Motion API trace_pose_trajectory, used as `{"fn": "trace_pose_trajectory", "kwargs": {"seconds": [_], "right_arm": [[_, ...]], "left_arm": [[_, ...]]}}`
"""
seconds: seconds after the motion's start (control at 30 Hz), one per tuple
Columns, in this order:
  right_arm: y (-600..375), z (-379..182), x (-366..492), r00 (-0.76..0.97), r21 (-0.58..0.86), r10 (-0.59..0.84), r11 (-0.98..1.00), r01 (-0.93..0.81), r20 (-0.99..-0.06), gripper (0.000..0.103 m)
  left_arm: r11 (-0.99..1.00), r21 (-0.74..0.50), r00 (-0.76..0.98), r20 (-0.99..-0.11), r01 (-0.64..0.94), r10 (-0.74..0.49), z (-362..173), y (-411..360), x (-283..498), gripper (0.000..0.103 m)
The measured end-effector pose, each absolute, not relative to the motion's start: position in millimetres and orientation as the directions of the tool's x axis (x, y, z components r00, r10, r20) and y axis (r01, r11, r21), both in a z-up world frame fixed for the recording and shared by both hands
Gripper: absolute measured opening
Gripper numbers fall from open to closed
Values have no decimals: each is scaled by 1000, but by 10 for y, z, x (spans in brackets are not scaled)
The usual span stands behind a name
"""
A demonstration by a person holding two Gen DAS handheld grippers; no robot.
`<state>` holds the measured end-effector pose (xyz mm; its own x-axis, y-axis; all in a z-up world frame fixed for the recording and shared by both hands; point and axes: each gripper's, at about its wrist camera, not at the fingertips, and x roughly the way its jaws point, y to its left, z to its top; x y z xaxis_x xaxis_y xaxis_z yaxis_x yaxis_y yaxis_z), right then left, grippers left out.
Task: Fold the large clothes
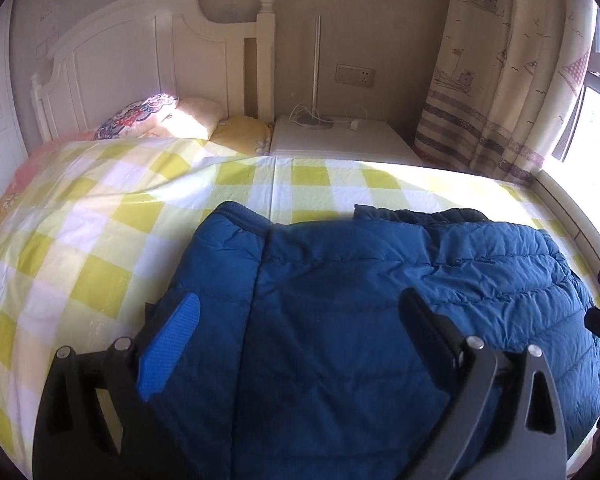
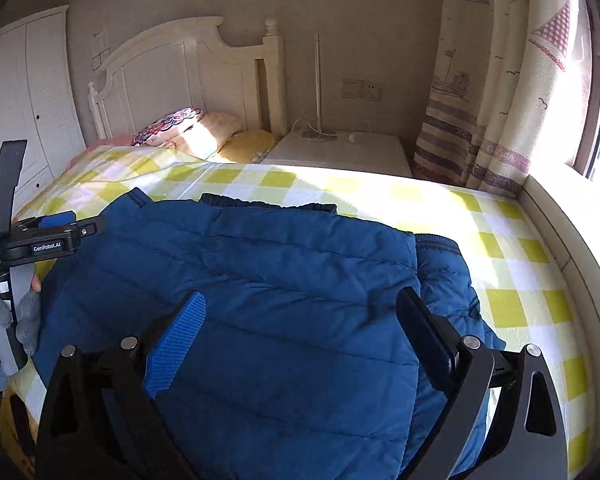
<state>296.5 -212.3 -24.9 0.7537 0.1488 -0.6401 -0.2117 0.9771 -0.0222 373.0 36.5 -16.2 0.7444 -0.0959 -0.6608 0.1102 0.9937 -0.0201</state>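
A blue quilted puffer jacket point(image 1: 340, 300) lies folded on the bed's yellow-and-white checked sheet point(image 1: 80, 240), its sleeves laid across the body. My left gripper point(image 1: 300, 316) hovers just above the jacket's near part. It is open wide, and its blue pad point(image 1: 172, 344) and its black finger point(image 1: 428, 328) grip nothing. The right wrist view shows the same jacket point(image 2: 280, 280) under my right gripper point(image 2: 300, 316), which is open too, with nothing pinched between its fingers. At that view's left edge, a grey-gloved hand point(image 2: 4, 320) holds the left gripper point(image 2: 76, 224) over the jacket's left side.
A white headboard point(image 1: 140, 60) and pillows point(image 1: 160, 116) are at the bed's far end. Beside them stands a white nightstand point(image 1: 340, 140) with a lamp pole and cables. A patterned curtain point(image 1: 500, 80) and a bright window ledge point(image 2: 560, 220) run along the right. A white wardrobe point(image 2: 28, 100) stands at the left.
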Motion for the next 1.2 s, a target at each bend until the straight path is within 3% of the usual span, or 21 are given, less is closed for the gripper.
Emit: {"fn": "trace_pose_trajectory", "kwargs": {"seconds": [0.1,0.13,0.27,0.5,0.6,0.7,0.87,1.2], "right_arm": [[-1596,-588,2984,694,-181,83,937,-299,-715,92],[-1550,-713,2991,699,-206,61,934,-291,-712,98],[-1753,-778,3023,694,-104,118,957,-269,-710,98],[-2425,-605,2939,732,-112,-4,989,-98,-681,97],[-3039,-689,3000,709,32,-21,998,62,-705,98],[-3391,-925,3041,693,249,121,964,88,-711,98],[-3285,-916,3040,700,198,82,976,87,-709,97],[-3323,-931,3092,707,223,118,973,58,-697,97]], "left_arm": [[980,84,727,-682,183,-77,-386,-51,3624,100],[973,142,717,-697,180,-31,-528,-137,3643,101],[981,95,693,-719,170,-51,-636,-52,3737,101],[996,82,737,-675,21,40,-476,695,3573,101],[998,40,693,-718,-41,57,-629,1097,3675,101],[994,-104,670,-739,-17,-66,-755,1300,3723,101],[999,-13,698,-716,-29,11,-737,1185,3653,101],[999,11,699,-714,-50,43,-717,1134,3639,101]]}}
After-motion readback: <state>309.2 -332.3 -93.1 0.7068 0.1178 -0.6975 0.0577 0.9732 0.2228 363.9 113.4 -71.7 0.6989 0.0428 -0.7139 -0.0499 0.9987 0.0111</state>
